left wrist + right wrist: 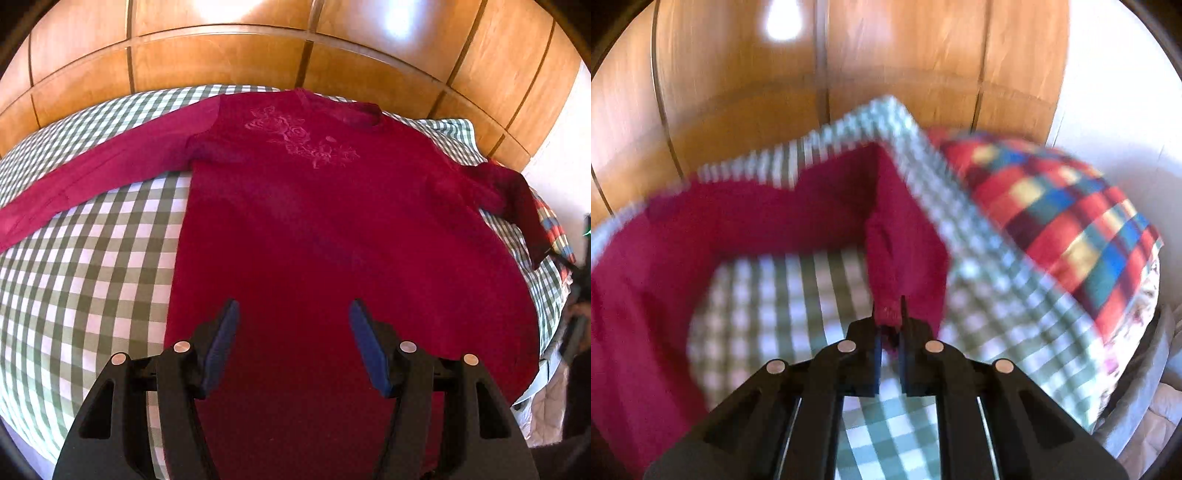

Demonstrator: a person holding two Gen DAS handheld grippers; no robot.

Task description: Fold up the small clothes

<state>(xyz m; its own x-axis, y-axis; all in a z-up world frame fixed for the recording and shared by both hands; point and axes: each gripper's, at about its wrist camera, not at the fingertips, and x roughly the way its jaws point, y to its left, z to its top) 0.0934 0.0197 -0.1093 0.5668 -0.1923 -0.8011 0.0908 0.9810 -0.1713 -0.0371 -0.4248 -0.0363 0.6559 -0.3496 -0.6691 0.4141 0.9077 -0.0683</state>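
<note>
Looking along our left gripper, we see its two blue-padded fingers spread wide with nothing between them, poised above the lower body of the crimson long-sleeved top. That top lies flat, front up, on a green-and-white checked cloth, its neckline at about 12 o'clock in the left wrist view and its hem running out of sight beneath the gripper at 6 o'clock. A tone-on-tone rose embroidery sits on the chest, just below the neckline. One sleeve stretches out straight toward 9 o'clock across the checks; the other sleeve bends at about 3 o'clock, where its darker end drops over the cloth's edge. Behind everything, a wooden panelled wall fills the 12 o'clock arc. Our right gripper has its jaws pressed nearly together on the cuff of that bent sleeve, the fabric bunched between the fingers and rising away toward 12 o'clock. The right wrist view is blurred, yet we can make out a multicoloured plaid cushion at 2 o'clock, just beside the checked cloth.
</note>
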